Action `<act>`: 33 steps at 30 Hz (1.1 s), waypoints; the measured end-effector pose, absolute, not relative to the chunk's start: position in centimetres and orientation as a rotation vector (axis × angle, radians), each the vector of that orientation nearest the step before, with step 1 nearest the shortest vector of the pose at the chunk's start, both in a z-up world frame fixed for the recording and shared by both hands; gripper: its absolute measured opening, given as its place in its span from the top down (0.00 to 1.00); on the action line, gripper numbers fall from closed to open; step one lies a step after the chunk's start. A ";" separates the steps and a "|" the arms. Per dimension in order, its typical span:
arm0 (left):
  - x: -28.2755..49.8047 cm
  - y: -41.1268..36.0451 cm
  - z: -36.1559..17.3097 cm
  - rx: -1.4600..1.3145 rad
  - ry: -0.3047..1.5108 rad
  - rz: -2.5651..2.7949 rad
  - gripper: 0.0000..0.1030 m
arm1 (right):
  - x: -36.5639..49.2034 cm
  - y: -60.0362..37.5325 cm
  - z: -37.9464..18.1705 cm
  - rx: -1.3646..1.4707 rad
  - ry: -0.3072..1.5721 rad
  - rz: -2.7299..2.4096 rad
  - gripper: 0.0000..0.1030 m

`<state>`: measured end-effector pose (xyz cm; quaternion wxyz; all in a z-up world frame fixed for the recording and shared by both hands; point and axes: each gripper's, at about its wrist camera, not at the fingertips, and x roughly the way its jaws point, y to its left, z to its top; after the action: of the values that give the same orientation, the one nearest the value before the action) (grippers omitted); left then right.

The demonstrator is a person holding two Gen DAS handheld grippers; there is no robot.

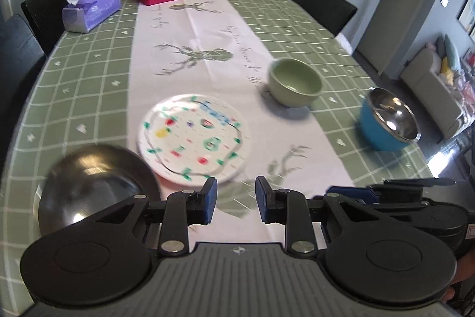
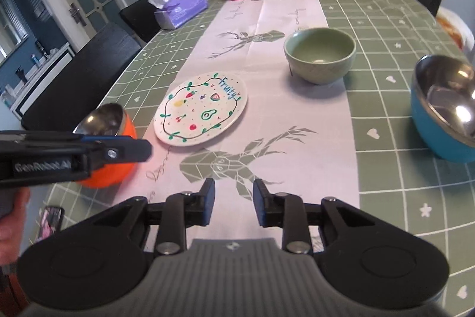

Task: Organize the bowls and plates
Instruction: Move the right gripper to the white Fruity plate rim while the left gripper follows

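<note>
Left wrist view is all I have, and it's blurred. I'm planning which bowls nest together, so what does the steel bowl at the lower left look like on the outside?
Observer: In the right wrist view, the steel bowl has an orange outer shell.
Operator: Is anything near it that I can't see?
Observer: Yes, a phone lies on the tablecloth, closer to the near edge than that bowl.
Operator: And the writing on the plate?
Observer: The plate is lettered "Fruity" in blue.
</note>
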<state>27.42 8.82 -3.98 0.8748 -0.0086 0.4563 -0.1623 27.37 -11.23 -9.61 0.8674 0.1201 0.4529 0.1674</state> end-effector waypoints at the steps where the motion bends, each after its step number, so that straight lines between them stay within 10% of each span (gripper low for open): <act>1: 28.3 9.2 -3.9 -0.008 0.968 -0.331 0.69 | 28.1 -11.2 -9.8 0.280 0.966 0.347 0.71; 24: 43.2 14.5 -10.8 0.017 1.275 -0.275 0.63 | 39.2 -10.8 -14.1 0.591 1.131 0.275 0.70; 33: 43.4 15.8 -11.4 -0.118 1.282 -0.324 0.80 | 39.8 -11.0 -15.1 0.668 1.131 0.302 0.78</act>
<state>43.42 15.78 -11.44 0.7877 -0.0548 0.5949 -0.1504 39.78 -11.01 -15.14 0.7814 0.3091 0.5237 0.1398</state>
